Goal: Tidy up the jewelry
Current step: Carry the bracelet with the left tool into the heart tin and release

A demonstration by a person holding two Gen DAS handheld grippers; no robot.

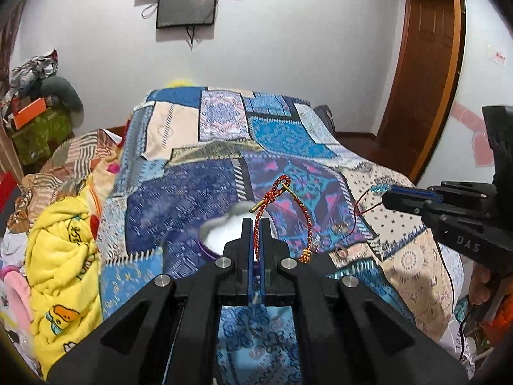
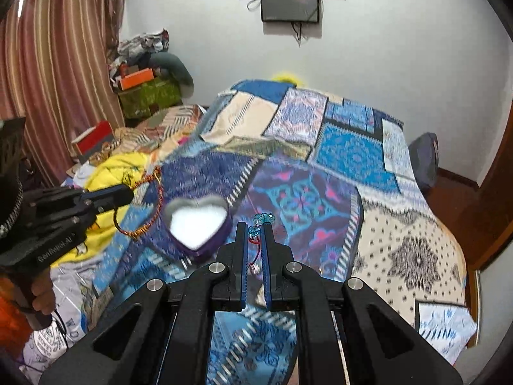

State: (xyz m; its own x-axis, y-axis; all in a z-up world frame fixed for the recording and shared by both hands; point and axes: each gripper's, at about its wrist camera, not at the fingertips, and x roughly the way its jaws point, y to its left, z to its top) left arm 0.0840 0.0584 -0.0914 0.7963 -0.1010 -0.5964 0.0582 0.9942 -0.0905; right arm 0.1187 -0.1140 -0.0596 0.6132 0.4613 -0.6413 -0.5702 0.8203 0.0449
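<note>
A red-and-gold braided cord bracelet (image 1: 282, 211) with a gold toggle bar is pinched between the nearly closed fingers of the left gripper (image 1: 256, 224), its loop standing up past the fingertips and its beaded tail hanging down to the right. It hangs over a purple heart-shaped box (image 2: 197, 224) with white lining on the patchwork bedspread (image 2: 352, 160). The right gripper (image 2: 255, 227) is clamped on a thin red string bracelet (image 2: 260, 224) with blue crystal beads showing at its tips.

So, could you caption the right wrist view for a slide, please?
Right gripper pinches a blue-beaded red cord beside the open heart-shaped box.
</note>
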